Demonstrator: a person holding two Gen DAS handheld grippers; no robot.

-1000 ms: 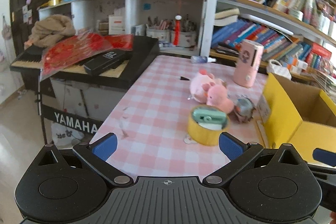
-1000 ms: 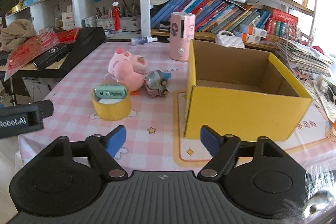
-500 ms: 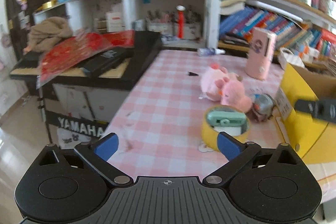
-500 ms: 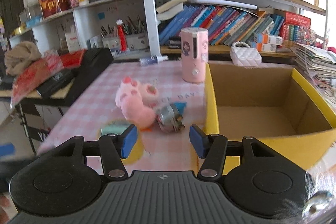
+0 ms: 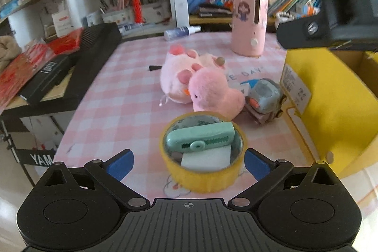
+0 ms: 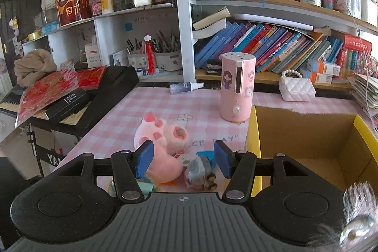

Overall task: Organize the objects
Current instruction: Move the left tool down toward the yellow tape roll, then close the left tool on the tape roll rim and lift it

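Observation:
A yellow tape roll (image 5: pixel 203 171) holds a mint green correction tape (image 5: pixel 200 137) and sits between the open fingers of my left gripper (image 5: pixel 187 162). Behind it lie a pink plush pig (image 5: pixel 200 82) and a small grey toy (image 5: pixel 264 96). The yellow cardboard box (image 5: pixel 330 105) stands to the right. My right gripper (image 6: pixel 183 158) is open above the pig (image 6: pixel 163 145) and the grey toy (image 6: pixel 199 170), with the box (image 6: pixel 307 134) at its right. The right gripper's body shows at the left wrist view's upper right (image 5: pixel 330 15).
A pink humidifier (image 6: pixel 237 89) stands behind the toys, with a spray bottle (image 6: pixel 185 87) and a white handbag (image 6: pixel 296 87) near the bookshelf. A black Yamaha keyboard (image 6: pixel 94 96) with red packets borders the table's left edge.
My left gripper moved forward until the tape roll lies between its fingers. My right gripper rose and moved forward over the pig and grey toy; its fingers narrowed slightly.

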